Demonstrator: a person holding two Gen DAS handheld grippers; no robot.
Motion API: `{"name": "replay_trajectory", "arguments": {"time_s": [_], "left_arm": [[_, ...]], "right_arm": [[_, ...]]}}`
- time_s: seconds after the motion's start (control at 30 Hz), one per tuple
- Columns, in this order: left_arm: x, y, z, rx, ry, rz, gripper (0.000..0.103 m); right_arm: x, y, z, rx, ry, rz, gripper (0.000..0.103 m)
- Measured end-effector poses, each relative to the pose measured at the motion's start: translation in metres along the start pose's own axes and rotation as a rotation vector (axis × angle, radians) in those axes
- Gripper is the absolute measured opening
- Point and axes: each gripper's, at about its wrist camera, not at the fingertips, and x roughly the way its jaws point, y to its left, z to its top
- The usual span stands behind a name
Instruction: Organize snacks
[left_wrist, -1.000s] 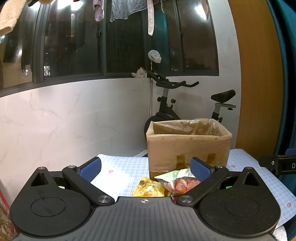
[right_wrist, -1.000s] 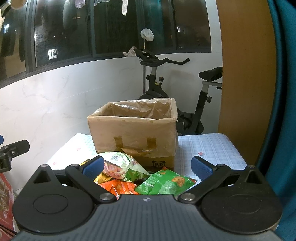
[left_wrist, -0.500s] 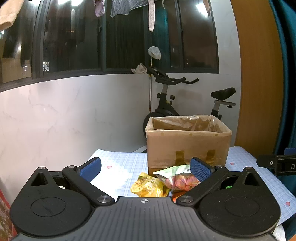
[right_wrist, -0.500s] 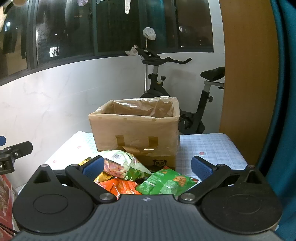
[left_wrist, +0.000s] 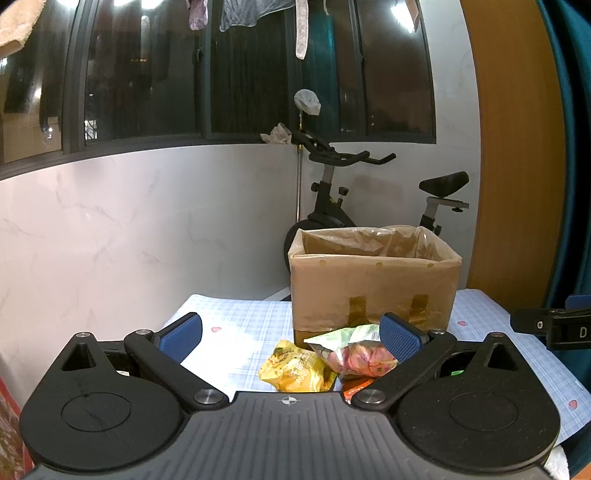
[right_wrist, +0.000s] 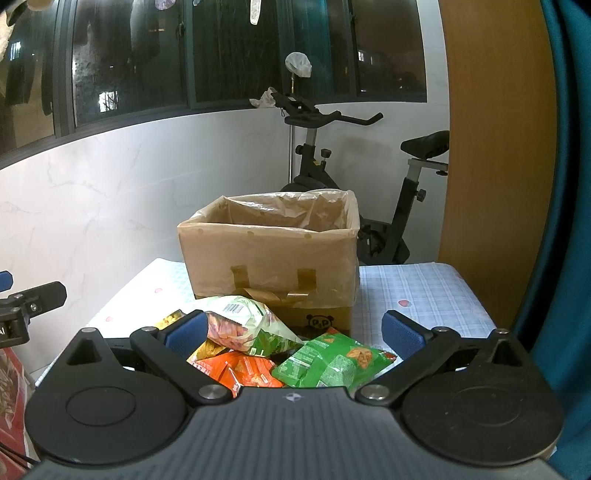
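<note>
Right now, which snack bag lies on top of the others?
The pale green bag with the barcode: it rests across the orange bag, while the green bag and yellow bag lie lower.

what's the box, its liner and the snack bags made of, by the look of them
Box: matte brown cardboard, taped at the front. Liner: thin clear plastic film, wrinkled and folded over the rim. Green snack bag and yellow snack bag: probably glossy printed plastic film, judging by the crinkles and highlights.

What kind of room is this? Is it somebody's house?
Probably a home, maybe an enclosed balcony or spare room. An exercise bike stands by the wall, laundry hangs above the dark windows, and a cardboard box sits on a checked tablecloth with snack bags.
</note>
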Motion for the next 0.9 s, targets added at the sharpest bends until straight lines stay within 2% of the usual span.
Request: {"name": "replay_trajectory", "arguments": {"time_s": [0.2,0.5,0.73,0.9], "left_arm": [[0.001,0.0,0.0,-0.004,0.003,0.006,0.103],[0.006,-0.003,0.001,0.006,0.005,0.061,0.103],[0.02,0.01,-0.001,-0.012,-0.015,0.092,0.103],[0.045,0.021,-0.01,-0.035,0.011,0.086,0.103]], "right_arm": [[0.0,0.0,0.0,0.001,-0.001,0.0,0.102],[0.004,-0.003,-0.003,0.016,-0.003,0.012,0.102],[0.012,-0.018,-0.001,0.077,-0.072,0.084,0.103],[0.028,-0.025,0.003,0.089,-0.117,0.065,0.103]]}}
